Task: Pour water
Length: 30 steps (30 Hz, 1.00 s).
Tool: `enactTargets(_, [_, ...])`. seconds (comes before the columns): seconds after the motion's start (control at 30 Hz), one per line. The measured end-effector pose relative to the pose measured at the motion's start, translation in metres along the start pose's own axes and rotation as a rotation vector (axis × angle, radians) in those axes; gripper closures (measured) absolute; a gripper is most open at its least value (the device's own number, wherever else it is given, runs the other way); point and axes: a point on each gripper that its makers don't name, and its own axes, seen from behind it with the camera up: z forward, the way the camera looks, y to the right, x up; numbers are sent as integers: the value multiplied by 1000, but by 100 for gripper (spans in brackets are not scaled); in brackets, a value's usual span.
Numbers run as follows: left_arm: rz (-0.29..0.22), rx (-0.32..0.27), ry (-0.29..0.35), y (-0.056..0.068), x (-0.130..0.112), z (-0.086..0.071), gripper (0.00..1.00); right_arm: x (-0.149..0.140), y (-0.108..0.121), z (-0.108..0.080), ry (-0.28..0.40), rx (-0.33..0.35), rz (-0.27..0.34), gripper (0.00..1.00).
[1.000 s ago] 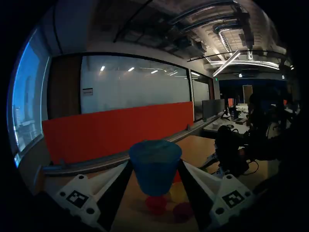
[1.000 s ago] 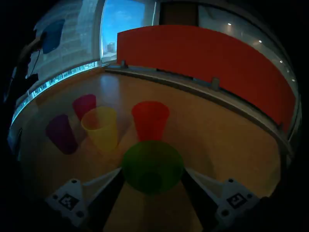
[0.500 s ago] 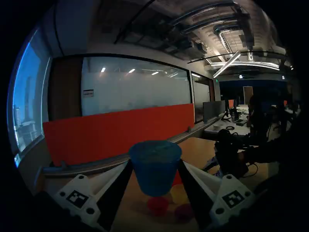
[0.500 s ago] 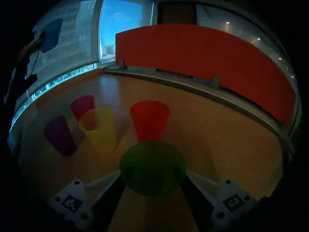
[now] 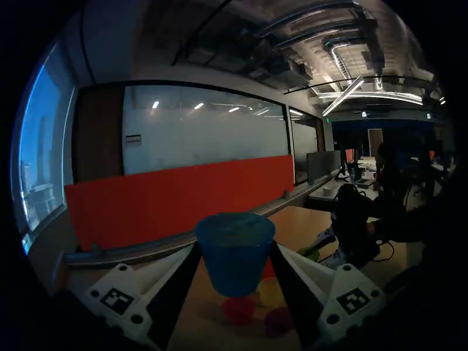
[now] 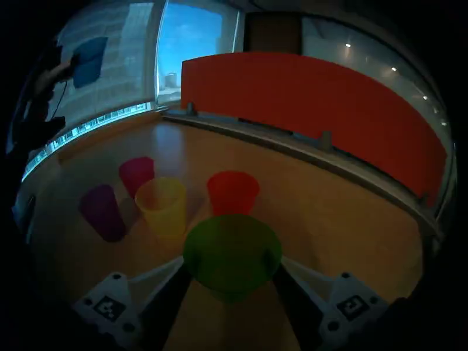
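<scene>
In the left gripper view, my left gripper (image 5: 235,260) is shut on an upright blue cup (image 5: 235,254), held high above the wooden table (image 5: 205,319). In the right gripper view, my right gripper (image 6: 232,266) is shut on a green cup (image 6: 232,254), its mouth turned toward the camera. Just past it on the table (image 6: 327,205) stand a red cup (image 6: 232,192), a yellow cup (image 6: 161,205), a pink cup (image 6: 136,174) and a purple cup (image 6: 102,210). The blue cup (image 6: 89,58) appears far off at the upper left. I cannot tell whether either held cup has water in it.
An orange partition (image 6: 327,111) with a grey rail runs along the table's far edge. Windows (image 6: 193,47) lie to the left. In the left gripper view, the other gripper (image 5: 348,234) with the green cup (image 5: 310,253) is at the right, over the table; the pink cup (image 5: 238,307) and yellow cup (image 5: 270,291) stand below.
The right gripper view has tipped upward, so the standing cups sit lower and look shorter. In the left gripper view, the other gripper has shifted and its green cup now shows.
</scene>
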Motion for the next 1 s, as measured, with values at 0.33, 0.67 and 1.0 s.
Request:
enactTargets(0.33, [0,1,6,1,6,-10,17,36,-18,-28,79,12,-33,12])
enactTargets(0.67, [2,1,10,3,8,-19,17,77,-45,-61,195,40,-47,12])
enactTargets(1.0, [1,-14,11,12,7,-24,17,112,-74,-94,314,100,-44,12])
